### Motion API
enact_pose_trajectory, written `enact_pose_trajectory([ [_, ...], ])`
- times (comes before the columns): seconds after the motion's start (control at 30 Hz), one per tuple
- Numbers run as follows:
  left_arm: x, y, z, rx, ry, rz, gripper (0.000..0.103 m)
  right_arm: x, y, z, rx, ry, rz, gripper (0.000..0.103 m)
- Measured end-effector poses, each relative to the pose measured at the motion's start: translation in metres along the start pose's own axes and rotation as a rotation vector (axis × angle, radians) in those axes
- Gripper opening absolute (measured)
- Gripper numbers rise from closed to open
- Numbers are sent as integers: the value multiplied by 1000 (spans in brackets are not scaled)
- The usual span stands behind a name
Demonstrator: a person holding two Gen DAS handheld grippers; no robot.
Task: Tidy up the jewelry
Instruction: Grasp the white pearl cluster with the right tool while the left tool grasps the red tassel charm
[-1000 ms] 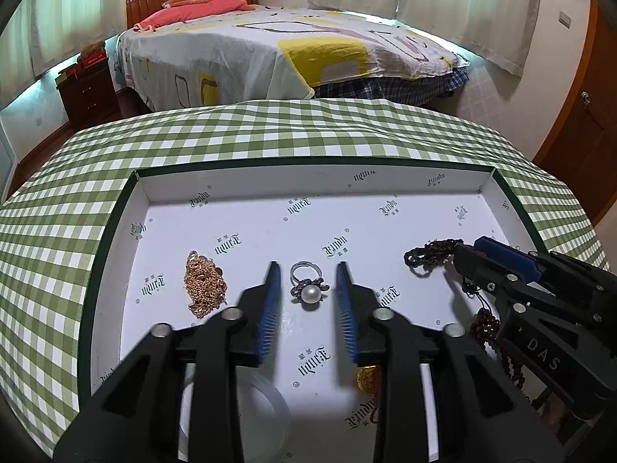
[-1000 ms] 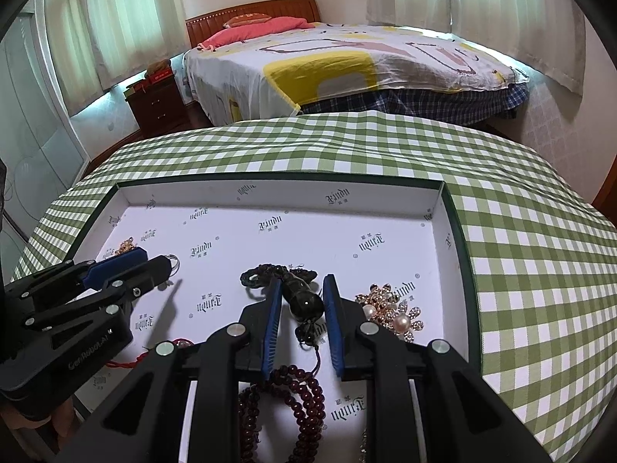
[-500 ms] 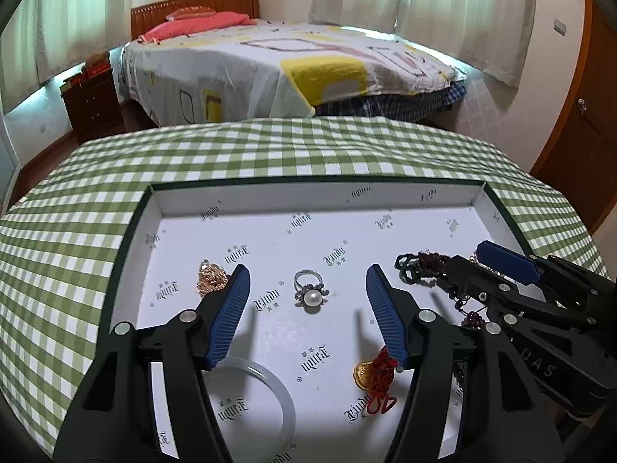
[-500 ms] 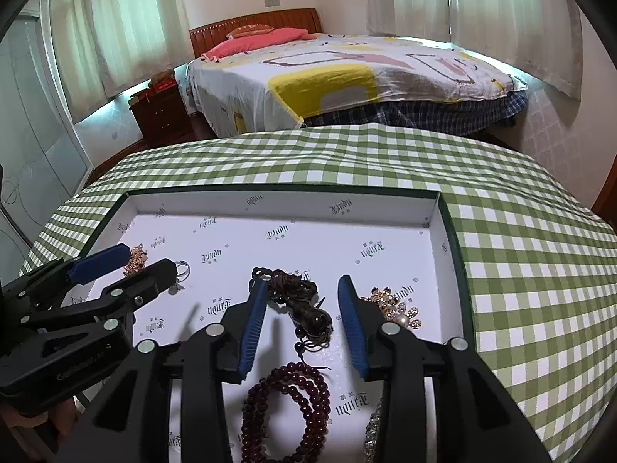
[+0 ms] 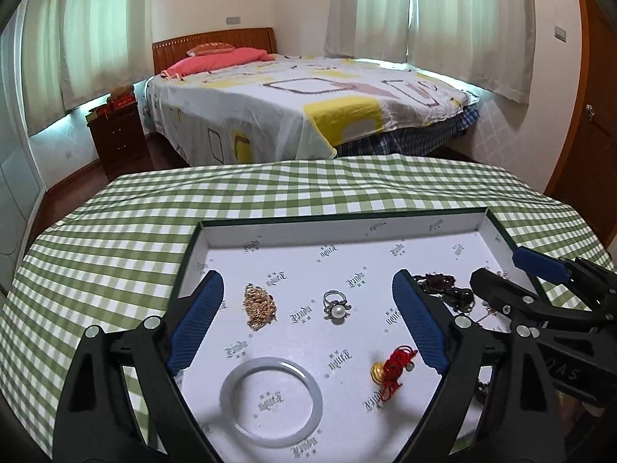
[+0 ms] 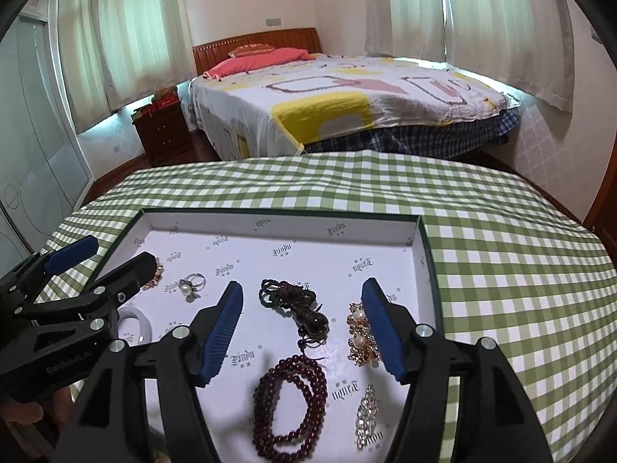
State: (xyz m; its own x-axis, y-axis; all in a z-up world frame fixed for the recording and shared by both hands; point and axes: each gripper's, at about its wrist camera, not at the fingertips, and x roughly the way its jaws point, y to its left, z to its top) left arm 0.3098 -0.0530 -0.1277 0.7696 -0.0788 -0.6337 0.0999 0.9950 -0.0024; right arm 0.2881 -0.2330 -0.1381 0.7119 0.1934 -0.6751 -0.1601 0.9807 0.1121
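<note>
— Where does the jewelry lie?

— All inside the shallow white tray with a dark green rim. The silver pearl ring sits near the tray's middle, the crumpled gold chain toward its left wall, and the dark red bead bracelet near its front edge.

— And the grippers?

— The left gripper has just been opening; its blue pads stand spread above the tray, pinching nothing. The right gripper has also just been opening, spread over the dark knotted cord with beads, clear of it.
</note>
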Motion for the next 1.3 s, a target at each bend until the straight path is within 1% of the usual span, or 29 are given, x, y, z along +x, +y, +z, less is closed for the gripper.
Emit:
enact_pose_trajectory([
  [0.07, -8, 0, 0, -5, -10, 0, 90, -10, 0, 0, 0, -16, 0, 65],
  [0.2, -32, 5, -7, -20, -37, -5, 91, -31, 2, -3, -4, -45, -5, 69],
  [0.33, -52, 8, -14, -40, -54, -13, 92, -53, 3, -14, -5, -67, -10, 73],
  [0.6, -84, 8, -41, -46, -71, -7, 92, -82, -4, -44, 15, -68, -31, 75],
  [0.77, -96, 10, -65, -57, -58, 9, 92, -95, -12, -69, 25, -53, -55, 75],
  [0.9, -102, 13, -84, -68, -47, 19, 92, -100, -16, -89, 38, -39, -63, 75],
  [1.03, -107, 15, -100, -60, -33, 33, 92, -96, -17, -104, 39, -12, -63, 75],
  [1.17, -106, 17, -113, -55, -5, 41, 92, -90, -23, -114, 55, 11, -61, 72],
  [1.3, -104, 17, -119, -55, 8, 37, 92, -82, -34, -117, 78, 29, -81, 69],
])
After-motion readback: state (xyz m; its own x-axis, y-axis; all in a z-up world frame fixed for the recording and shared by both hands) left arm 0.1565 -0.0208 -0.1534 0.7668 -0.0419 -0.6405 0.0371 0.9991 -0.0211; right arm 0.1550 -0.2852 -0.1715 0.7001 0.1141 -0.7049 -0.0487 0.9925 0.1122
